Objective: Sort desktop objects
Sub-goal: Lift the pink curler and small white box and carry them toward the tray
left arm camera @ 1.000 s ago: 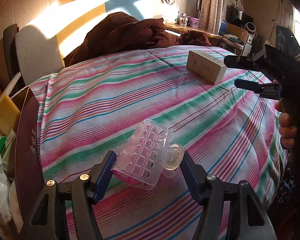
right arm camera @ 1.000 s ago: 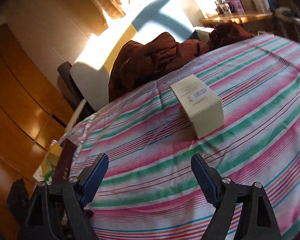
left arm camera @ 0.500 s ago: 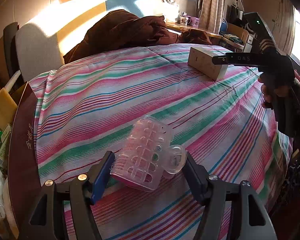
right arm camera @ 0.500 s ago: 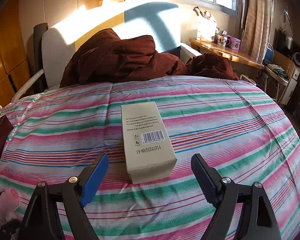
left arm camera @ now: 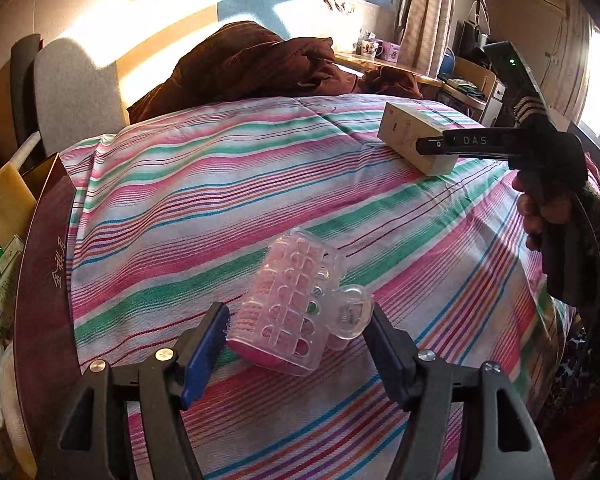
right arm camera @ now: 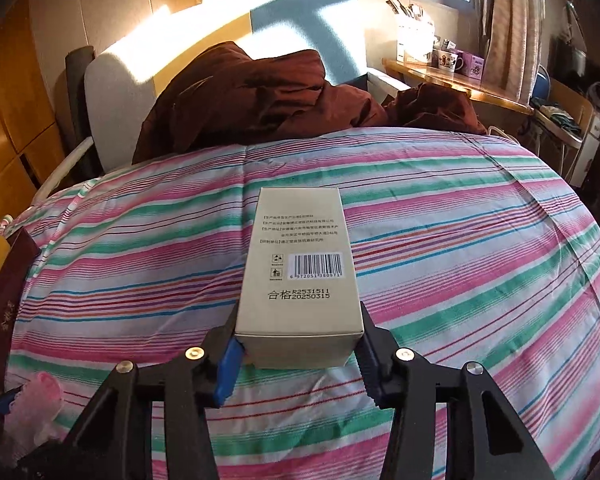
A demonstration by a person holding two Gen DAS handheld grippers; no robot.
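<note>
Two grippers are at work over a bed with a striped cover (right arm camera: 480,240) — pink, green and white bands running across it. The right gripper (right arm camera: 298,354) has its fingers pressed against both long sides of a beige box (right arm camera: 300,264), pinching it at the near end; the box lies flat on the cover with its barcode and printed text facing up. From the left wrist view the same box (left arm camera: 410,136) sits toward the far right of the bed, with a hand (left arm camera: 540,208) holding the gripper's handle behind it.

The left gripper (left arm camera: 298,342) is spread, its blue-lined fingers set on either side of a clear plastic hair roller (left arm camera: 296,304) with a pink core, which rests on the cover near the bed's front edge. The fingers look very close to it, but whether they touch I cannot tell.

A heap of dark brown bedding (right arm camera: 260,96) lies at the head of the bed — well apart from both things.
</note>
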